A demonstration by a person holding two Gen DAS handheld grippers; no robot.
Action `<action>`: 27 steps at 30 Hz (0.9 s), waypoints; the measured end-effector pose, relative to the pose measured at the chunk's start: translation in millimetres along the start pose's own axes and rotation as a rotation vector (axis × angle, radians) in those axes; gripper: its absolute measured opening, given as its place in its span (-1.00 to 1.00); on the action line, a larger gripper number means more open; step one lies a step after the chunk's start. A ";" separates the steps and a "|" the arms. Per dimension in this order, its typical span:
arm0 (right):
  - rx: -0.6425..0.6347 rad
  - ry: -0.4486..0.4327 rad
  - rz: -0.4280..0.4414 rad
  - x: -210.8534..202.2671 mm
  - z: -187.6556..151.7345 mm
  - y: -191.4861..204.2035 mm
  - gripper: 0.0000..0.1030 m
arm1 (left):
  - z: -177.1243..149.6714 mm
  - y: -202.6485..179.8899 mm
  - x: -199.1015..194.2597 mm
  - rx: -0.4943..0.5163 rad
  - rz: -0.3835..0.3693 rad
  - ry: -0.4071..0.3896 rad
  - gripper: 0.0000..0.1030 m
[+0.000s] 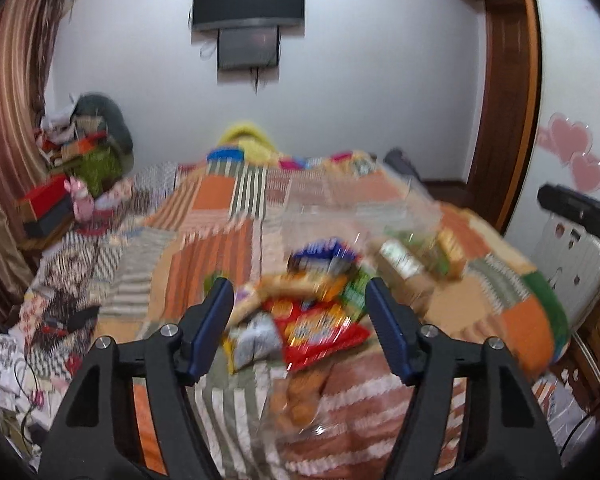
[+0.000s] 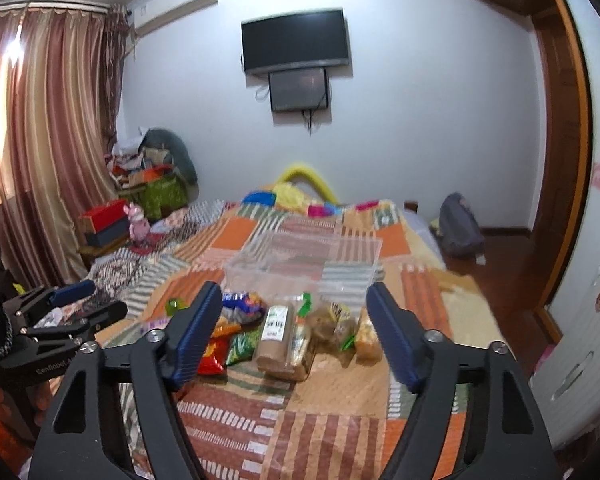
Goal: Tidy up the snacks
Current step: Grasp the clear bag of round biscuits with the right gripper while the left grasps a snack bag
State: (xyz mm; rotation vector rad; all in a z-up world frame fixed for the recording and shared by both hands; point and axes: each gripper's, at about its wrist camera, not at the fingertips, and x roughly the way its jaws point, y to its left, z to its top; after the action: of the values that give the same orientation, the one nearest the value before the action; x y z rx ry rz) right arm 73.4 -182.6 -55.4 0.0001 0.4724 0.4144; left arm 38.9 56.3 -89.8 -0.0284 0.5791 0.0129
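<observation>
Near both grippers the patchwork bedspread [image 2: 332, 432] lies bare, so the approach from the near side is free. The snack pile [image 2: 292, 328] spreads across the middle, and the clear plastic bin [image 2: 304, 264] stands just beyond it, blocking the far side. Bare bedspread runs left and right of the pile; at far left the left gripper [image 2: 84, 300] hangs, jaws apart.
</observation>
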 end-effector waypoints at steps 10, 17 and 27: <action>0.025 0.183 0.006 55.5 -19.5 -3.5 0.21 | -57.2 19.4 61.4 -0.062 -0.040 0.219 0.33; 0.034 0.255 0.035 77.6 -28.8 -3.9 0.20 | -89.2 22.8 99.3 -0.102 -0.068 0.350 0.33; 0.011 0.322 0.065 113.9 -35.2 7.1 0.20 | -94.2 33.7 100.8 -0.125 -0.071 0.315 0.05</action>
State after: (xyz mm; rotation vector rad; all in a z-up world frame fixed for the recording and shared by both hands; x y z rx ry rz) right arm 147.3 -135.2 -136.5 -0.0408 0.7937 0.4783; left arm 71.1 87.6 -224.6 -0.1753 0.8917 -0.0252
